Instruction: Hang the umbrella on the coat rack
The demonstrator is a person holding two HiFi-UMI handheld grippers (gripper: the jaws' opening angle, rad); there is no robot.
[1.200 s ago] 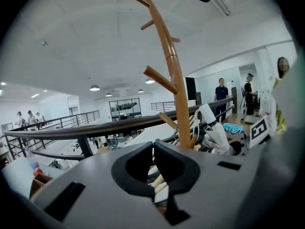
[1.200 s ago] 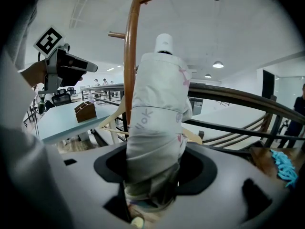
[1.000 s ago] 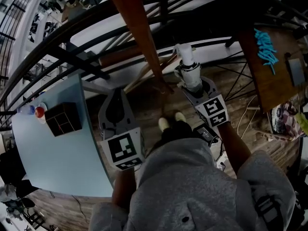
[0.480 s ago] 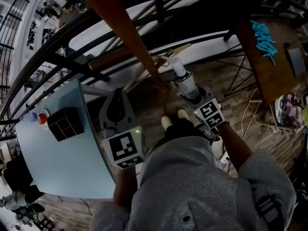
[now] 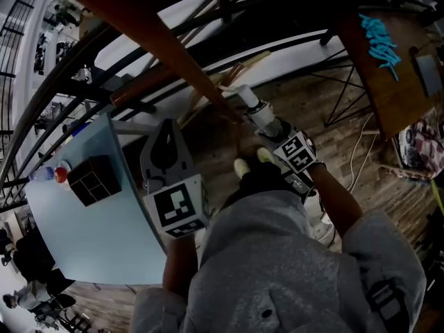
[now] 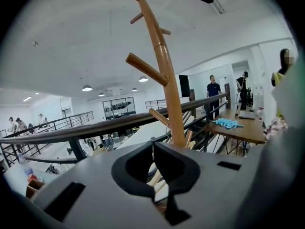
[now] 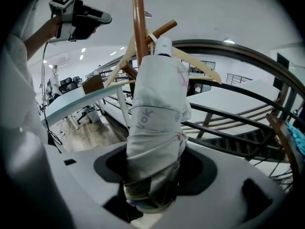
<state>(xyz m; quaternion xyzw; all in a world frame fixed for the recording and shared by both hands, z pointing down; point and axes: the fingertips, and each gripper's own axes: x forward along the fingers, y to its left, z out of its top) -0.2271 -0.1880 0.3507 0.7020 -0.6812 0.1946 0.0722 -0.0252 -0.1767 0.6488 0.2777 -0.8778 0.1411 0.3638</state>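
Note:
The brown wooden coat rack (image 5: 159,40) slants through the head view; its pole and pegs (image 6: 164,66) rise ahead in the left gripper view. My right gripper (image 5: 272,127) is shut on the folded white umbrella (image 5: 258,111), held upright beside the pole. In the right gripper view the umbrella (image 7: 157,113) fills the jaws of the right gripper (image 7: 155,175), and its top with a white strap (image 7: 151,36) lies against the rack (image 7: 138,18) near a peg (image 7: 164,28). My left gripper (image 5: 166,134) is raised to the left, apart from the umbrella. The left gripper (image 6: 153,149) is shut and empty.
A wooden hanger (image 7: 200,63) hangs on the rack behind the umbrella. A dark railing (image 5: 139,82) curves behind the rack. At left, a light blue table (image 5: 83,234) carries a dark box (image 5: 90,179). A wooden desk (image 5: 388,82) with turquoise items stands at right. People (image 6: 213,92) stand far off.
My right gripper has carried the umbrella left, toward the rack pole, tilting it so its top reaches the pole. The left gripper has kept its pose.

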